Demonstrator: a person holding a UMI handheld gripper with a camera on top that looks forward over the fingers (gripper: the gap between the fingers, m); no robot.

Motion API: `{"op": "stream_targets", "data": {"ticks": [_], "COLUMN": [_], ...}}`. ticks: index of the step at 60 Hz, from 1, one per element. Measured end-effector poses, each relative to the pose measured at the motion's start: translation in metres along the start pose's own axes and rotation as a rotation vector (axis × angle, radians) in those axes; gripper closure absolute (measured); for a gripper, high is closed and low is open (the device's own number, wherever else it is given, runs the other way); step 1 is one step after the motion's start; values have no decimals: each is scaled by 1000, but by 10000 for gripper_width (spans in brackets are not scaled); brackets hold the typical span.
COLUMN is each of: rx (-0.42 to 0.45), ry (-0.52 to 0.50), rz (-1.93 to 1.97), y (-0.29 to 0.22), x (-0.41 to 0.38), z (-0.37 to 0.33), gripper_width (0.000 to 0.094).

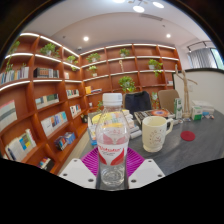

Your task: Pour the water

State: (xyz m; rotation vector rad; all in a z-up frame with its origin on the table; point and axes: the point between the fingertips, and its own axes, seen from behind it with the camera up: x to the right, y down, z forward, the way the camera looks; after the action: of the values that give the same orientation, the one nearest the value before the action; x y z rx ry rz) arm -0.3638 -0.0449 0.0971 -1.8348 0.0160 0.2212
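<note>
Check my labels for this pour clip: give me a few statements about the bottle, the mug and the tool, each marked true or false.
1. The water bottle stands upright between the fingers of the tool. True.
2. The bottle's cap is off. False: a white cap is on it.
3. The mug stands beside the bottle on the table. True.
4. The mug lies on its side. False: it stands upright.

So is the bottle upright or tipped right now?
Upright. The bottle stands vertical between the gripper fingers, white cap on top, label level, beside the mug on the table.
</note>
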Motion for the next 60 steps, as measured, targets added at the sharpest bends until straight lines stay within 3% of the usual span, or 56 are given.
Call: {"op": "stream_targets", "data": {"ticks": [18,33,47,60], "rx": [103,227,266,294], "ry": [-243,-337,-434,-478], "rz": [765,1418,1791,2108], "y": [-70,-123,-162,-163], "x": [-25,18,29,44], "z": [38,62,77,88], "gripper_width": [588,590,587,591]}}
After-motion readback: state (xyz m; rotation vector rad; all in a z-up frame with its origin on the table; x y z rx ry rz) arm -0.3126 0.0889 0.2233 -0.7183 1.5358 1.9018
